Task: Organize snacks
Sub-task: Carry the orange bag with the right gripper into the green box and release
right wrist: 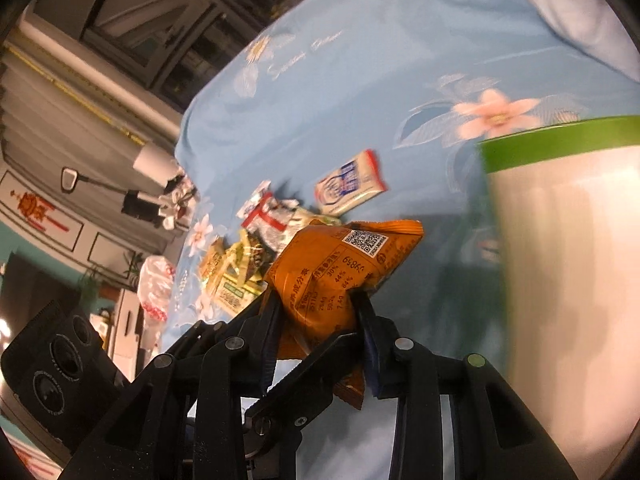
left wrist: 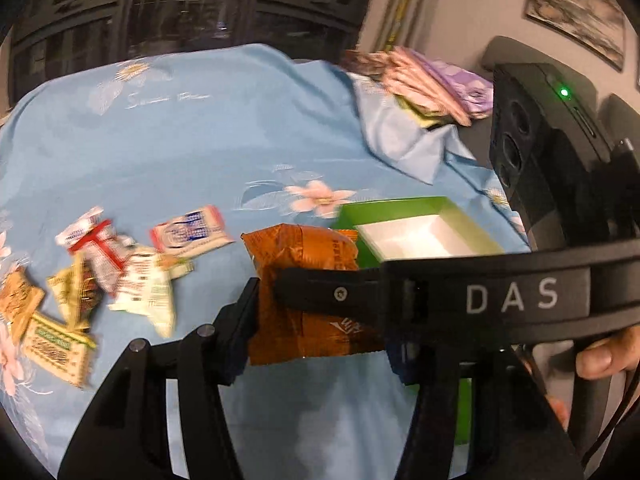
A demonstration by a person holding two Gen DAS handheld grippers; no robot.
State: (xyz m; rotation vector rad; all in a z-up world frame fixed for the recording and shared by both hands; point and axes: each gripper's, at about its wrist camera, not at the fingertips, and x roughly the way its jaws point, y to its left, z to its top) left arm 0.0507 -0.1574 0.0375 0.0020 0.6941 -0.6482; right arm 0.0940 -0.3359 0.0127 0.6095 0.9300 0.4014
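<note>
1. The right tool [right wrist: 316, 320] is clamped on an orange snack packet [right wrist: 340, 268], held above the blue floral cloth [right wrist: 360, 60].
2. Small snack packets [right wrist: 272, 236] lie heaped beyond.
3. A green-rimmed white box [right wrist: 560, 240] stands at right.

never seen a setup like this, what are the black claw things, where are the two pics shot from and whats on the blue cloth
There is no robot here. A person holds a handheld two-finger gripper in each hand; part of a hand shows at the right edge of the left view. Each picture comes from a fisheye camera on one gripper, looking forward along its fingers.

Both the left gripper and the right gripper are closed on the same orange snack packet, and in the left view the right gripper's finger crosses it.

Below lies a blue flowered cloth. On it sit a pile of small snack packets and an open green box with a white inside, which looks empty where visible. More packets lie at the far edge.
</note>
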